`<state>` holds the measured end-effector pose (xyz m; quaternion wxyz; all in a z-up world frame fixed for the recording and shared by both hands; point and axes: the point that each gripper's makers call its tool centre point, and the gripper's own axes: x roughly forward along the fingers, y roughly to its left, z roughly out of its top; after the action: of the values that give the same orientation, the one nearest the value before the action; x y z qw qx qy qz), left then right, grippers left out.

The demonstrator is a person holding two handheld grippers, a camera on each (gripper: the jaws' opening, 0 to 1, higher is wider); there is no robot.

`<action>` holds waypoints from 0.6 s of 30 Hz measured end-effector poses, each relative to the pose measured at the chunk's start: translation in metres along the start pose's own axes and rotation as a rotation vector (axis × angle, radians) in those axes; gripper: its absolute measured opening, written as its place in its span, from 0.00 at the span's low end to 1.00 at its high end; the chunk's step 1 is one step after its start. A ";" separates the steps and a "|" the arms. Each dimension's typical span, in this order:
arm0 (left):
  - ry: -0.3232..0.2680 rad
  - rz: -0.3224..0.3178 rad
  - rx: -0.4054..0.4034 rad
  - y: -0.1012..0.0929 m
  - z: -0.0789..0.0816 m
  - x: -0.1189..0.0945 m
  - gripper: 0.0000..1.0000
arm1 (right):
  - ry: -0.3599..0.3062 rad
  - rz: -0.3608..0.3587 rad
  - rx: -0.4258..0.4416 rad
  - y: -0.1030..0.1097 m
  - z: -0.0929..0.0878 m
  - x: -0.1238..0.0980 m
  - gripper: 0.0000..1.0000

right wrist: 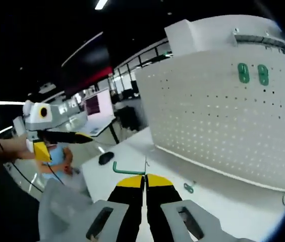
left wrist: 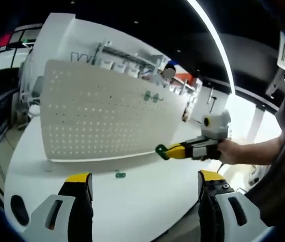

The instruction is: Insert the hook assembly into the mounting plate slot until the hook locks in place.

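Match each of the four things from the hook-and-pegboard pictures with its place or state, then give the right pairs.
Things:
1. right gripper
2. left gripper
3. two green hooks
4. small green piece

Places or states:
A. lying on the white table
B. mounted high on the white pegboard
C. jaws wide apart, nothing between them
D. jaws closed on a green hook

Pairs: 1-D, 2-C, 3-B, 4-A
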<state>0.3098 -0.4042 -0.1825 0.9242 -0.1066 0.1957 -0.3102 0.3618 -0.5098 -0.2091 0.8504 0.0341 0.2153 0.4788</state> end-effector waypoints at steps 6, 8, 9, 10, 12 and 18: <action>-0.008 -0.020 -0.016 -0.002 0.000 0.002 0.86 | -0.079 0.179 0.121 0.038 0.008 -0.005 0.00; -0.012 -0.030 -0.023 -0.004 0.001 0.002 0.85 | -0.110 0.239 0.150 0.049 0.011 -0.006 0.00; -0.017 -0.038 -0.027 -0.005 0.002 0.002 0.83 | -0.115 0.275 0.182 0.055 0.011 -0.007 0.00; -0.026 -0.053 -0.030 -0.007 0.004 0.002 0.82 | -0.125 0.300 0.202 0.059 0.012 -0.007 0.00; -0.044 -0.074 -0.023 -0.011 0.008 0.002 0.77 | -0.139 0.367 0.229 0.072 0.014 -0.008 0.00; -0.050 -0.171 -0.032 -0.029 0.012 0.002 0.62 | -0.211 0.528 0.321 0.100 0.026 -0.014 0.00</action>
<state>0.3013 -0.4268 -0.1627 0.8972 -0.1452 0.1676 -0.3820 0.2865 -0.4635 -0.1545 0.6983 0.2718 0.1826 0.6365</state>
